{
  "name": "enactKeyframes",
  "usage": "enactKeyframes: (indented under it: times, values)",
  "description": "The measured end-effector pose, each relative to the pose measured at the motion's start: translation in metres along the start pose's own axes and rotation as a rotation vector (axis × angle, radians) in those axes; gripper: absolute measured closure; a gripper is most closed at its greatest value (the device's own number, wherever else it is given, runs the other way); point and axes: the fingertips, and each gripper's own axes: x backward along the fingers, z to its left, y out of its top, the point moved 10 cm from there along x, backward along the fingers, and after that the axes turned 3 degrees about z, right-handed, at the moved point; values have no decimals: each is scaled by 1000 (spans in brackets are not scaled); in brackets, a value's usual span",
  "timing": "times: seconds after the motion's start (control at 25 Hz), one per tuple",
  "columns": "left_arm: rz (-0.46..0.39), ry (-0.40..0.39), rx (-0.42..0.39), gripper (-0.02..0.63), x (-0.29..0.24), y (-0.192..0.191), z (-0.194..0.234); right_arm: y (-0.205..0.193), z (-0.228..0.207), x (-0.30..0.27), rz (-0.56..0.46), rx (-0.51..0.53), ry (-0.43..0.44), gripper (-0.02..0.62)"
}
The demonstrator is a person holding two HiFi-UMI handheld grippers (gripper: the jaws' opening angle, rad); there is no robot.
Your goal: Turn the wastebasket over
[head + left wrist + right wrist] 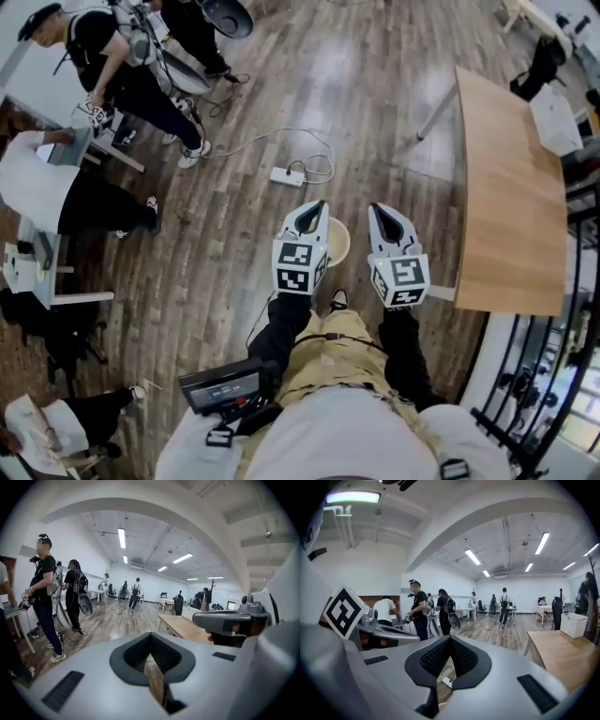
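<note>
Above wastebasket (337, 242): left gripper (313, 208) fingers (133, 654) pressed together, nothing between; right gripper (380, 210) fingers (436, 658) likewise, empty. Wastebasket on floor (375, 103), showing between both grippers, partly hidden; round, cream. Upright or inverted: cannot tell. Likely light, stiff plastic, smooth wall, may slip; pinch rim, or clamp opposite walls with both grippers. Beyond wastebasket: power strip (287, 175) with cable, snag risk. Right of it: tabletop (511, 197) edge near. Left of it: bare floor, open room; people (122, 56) well apart.
</note>
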Motion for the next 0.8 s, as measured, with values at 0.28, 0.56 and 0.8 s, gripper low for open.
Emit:
enactKeyframes:
  times: [0.28,0.56,0.8]
  values:
    - [-130,1,-64,604,22,56,-14,61,0,18,-152,48,-24,574]
    - [-243,6,-133,604,37,106,-20,107,5,25,-256,83,-20,574]
    - [-321,16,-163,604,44,140,-16,142,5,26,-328,116,-14,574]
